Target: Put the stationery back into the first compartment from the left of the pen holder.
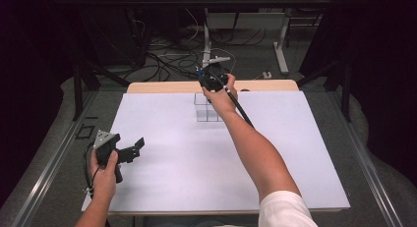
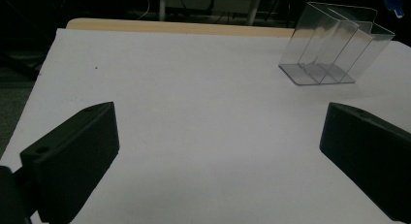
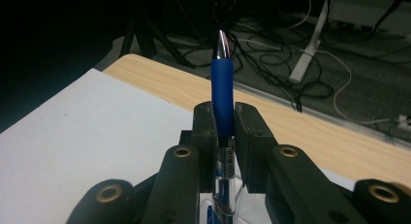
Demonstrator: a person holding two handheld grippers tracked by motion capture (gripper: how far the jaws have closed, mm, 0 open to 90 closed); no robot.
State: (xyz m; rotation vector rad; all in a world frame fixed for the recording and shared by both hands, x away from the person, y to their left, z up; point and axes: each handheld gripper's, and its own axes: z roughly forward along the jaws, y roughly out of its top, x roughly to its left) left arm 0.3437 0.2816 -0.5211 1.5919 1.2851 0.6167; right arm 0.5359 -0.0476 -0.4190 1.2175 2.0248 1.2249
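My right gripper (image 3: 224, 118) is shut on a blue pen (image 3: 222, 83). The pen's silver tip points away from the camera, and its clear barrel runs back between the jaws. In the high view the right gripper (image 1: 204, 74) hangs over the far edge of the table, just beyond a clear plastic holder (image 1: 206, 111) with several compartments. The pen's blue end (image 1: 198, 74) pokes out to the left. My left gripper (image 1: 134, 151) rests near the table's front left. Its jaws stand wide open with nothing between them (image 2: 218, 122), and it faces the holder (image 2: 334, 49).
A white sheet (image 1: 172, 178) covers most of the table, with a strip of bare wood (image 1: 162, 86) along the far edge. Beyond it are cables (image 1: 167, 60) and desk legs (image 1: 281, 50) on a dark floor.
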